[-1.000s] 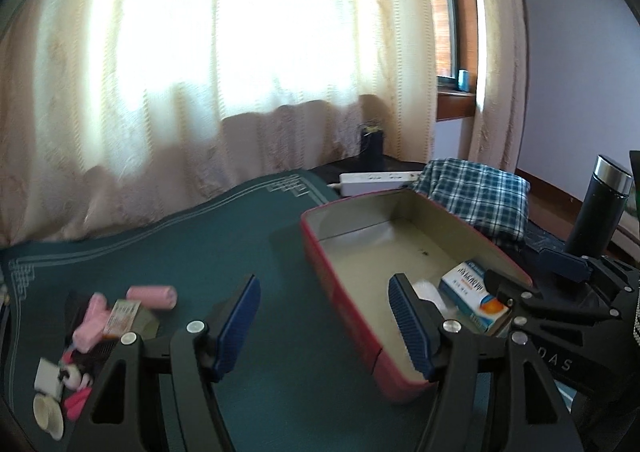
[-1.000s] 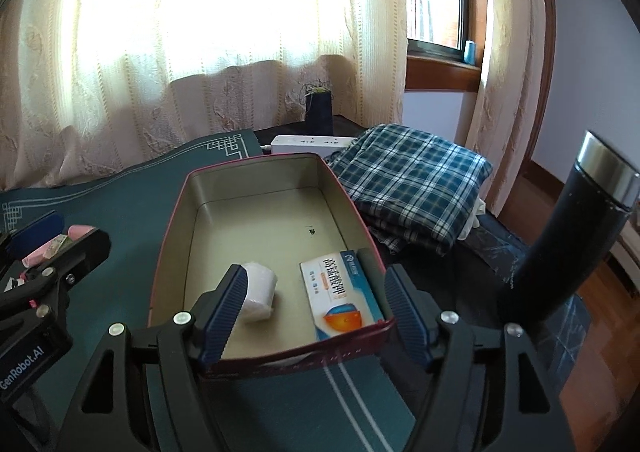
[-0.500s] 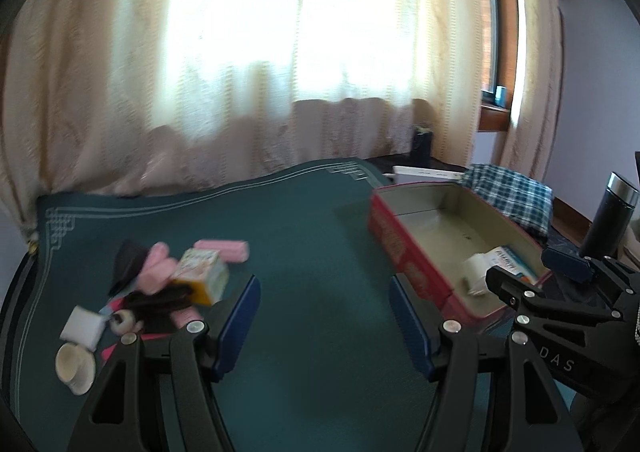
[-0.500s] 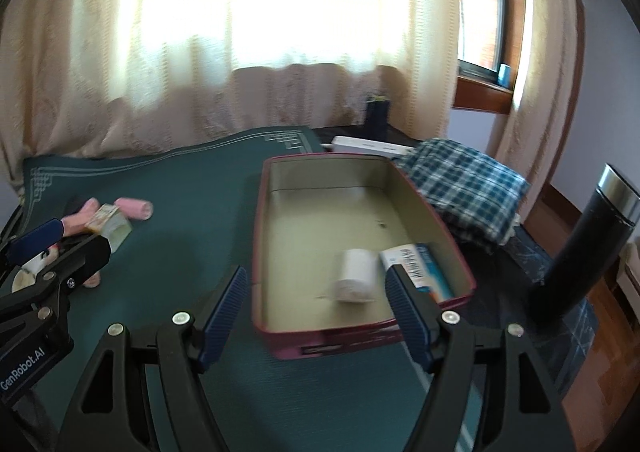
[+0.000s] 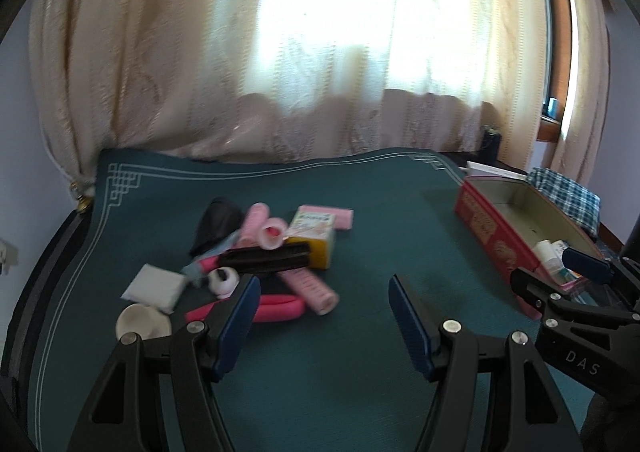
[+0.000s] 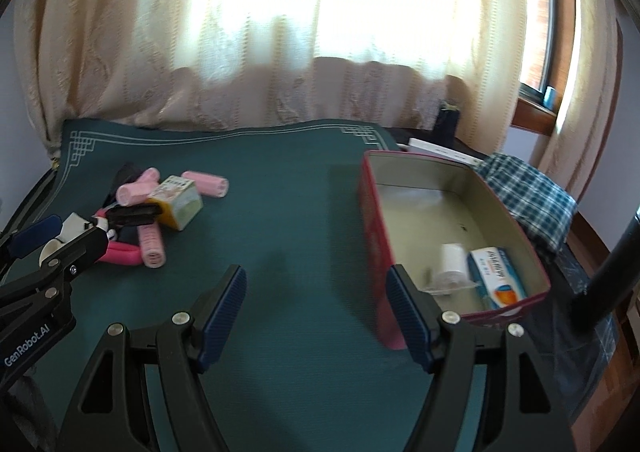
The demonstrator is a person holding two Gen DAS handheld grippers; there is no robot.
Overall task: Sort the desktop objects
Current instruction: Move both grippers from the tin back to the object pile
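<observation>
Meanwhile, both hand-held grippers, left (image 5: 322, 322) and right (image 6: 316, 310), released and empty above the green mat (image 6: 288, 219)

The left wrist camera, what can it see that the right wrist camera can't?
Only the left wrist view shows the white square packet and the round cream lid at the near edge of the pile. Only the right wrist view shows the whole inside of the red metal tin, with the white roll beside the blue and white medicine box. Both show the green mat, the pink hair rollers, the yellow carton and both open grippers, the left gripper and the right gripper, empty.
</observation>
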